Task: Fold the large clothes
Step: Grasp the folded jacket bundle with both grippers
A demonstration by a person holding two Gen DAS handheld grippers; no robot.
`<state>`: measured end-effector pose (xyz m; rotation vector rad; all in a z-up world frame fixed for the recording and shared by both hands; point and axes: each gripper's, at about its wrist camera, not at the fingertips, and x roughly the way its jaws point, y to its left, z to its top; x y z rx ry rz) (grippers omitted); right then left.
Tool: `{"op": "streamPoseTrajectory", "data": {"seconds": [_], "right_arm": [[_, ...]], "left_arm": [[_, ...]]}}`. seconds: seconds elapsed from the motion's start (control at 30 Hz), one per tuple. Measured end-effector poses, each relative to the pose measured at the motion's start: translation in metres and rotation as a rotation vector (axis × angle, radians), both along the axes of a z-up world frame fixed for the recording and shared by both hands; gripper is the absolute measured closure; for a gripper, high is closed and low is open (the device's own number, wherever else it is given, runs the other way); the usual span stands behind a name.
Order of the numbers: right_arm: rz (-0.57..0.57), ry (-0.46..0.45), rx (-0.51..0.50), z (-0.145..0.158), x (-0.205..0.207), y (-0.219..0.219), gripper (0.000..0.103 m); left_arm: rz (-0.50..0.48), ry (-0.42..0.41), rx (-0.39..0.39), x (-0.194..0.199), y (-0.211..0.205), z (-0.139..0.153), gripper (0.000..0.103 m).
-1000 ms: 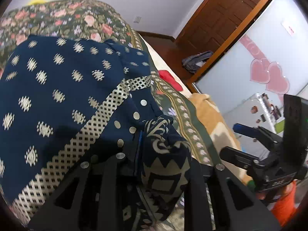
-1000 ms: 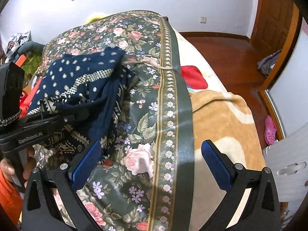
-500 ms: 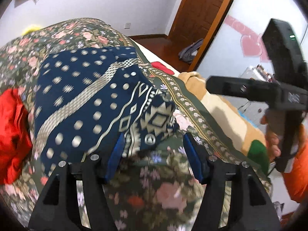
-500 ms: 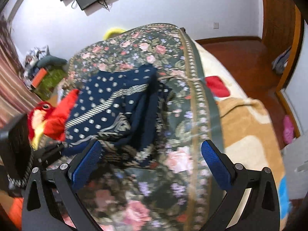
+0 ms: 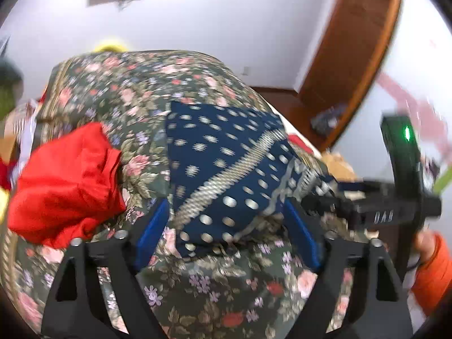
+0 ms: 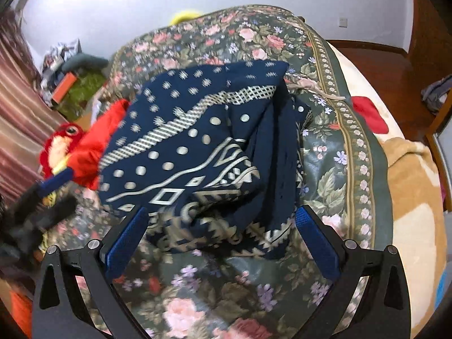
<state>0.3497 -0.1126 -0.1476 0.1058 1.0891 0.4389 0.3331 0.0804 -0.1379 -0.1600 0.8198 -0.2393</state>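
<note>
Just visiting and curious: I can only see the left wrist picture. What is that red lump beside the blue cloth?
Observer: The right wrist view shows a face on the red lump: it looks like a plush toy with a round eye.
Operator: Is the other gripper holding the blue cloth?
Observer: No. The right gripper is open, jaws wide apart, gripping nothing.
Operator: Any pattern I miss?
Observer: Pale diamonds run along the near edge of the blue cloth.

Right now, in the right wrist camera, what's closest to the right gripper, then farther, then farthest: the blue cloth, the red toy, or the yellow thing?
From the right gripper:
1. Blue cloth, straight ahead on the floral bedspread, its near edge between the open fingers.
2. Red toy, off to the left, beside the cloth.
3. Yellow thing, far back, behind the bed by the wall.
</note>
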Motion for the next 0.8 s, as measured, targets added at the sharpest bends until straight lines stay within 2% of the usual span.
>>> {"op": "streamPoseTrajectory", "data": {"seconds": [0.1, 0.2, 0.33, 0.5, 0.63, 0.8], "right_arm": [[-0.011, 0.012, -0.036, -0.01, 0.006, -0.007, 0.0], [-0.025, 0.057, -0.014, -0.021, 0.009, -0.022, 0.0], [-0.057, 0.104, 0.006, -0.035, 0.007, -0.043, 0.0], [-0.081, 0.117, -0.007, -0.035, -0.001, -0.053, 0.0], [-0.06, 0.053, -0.04, -0.015, -0.011, -0.049, 0.0], [-0.016, -0.002, -0.033, 0.008, -0.016, -0.042, 0.0]], "left_arm": [[0.064, 0.047, 0.014, 0.014, 0.009, -0.014, 0.019], [0.095, 0.113, 0.047, 0.024, 0.01, -0.037, 0.017], [0.109, 0.155, -0.024, 0.022, 0.01, -0.059, 0.011], [0.085, 0.196, -0.032, 0.013, 0.006, -0.066, 0.01], [0.029, 0.197, 0.067, 0.005, -0.001, -0.06, 0.011], [0.027, 0.103, 0.114, 0.0, 0.0, -0.025, 0.01]]}}
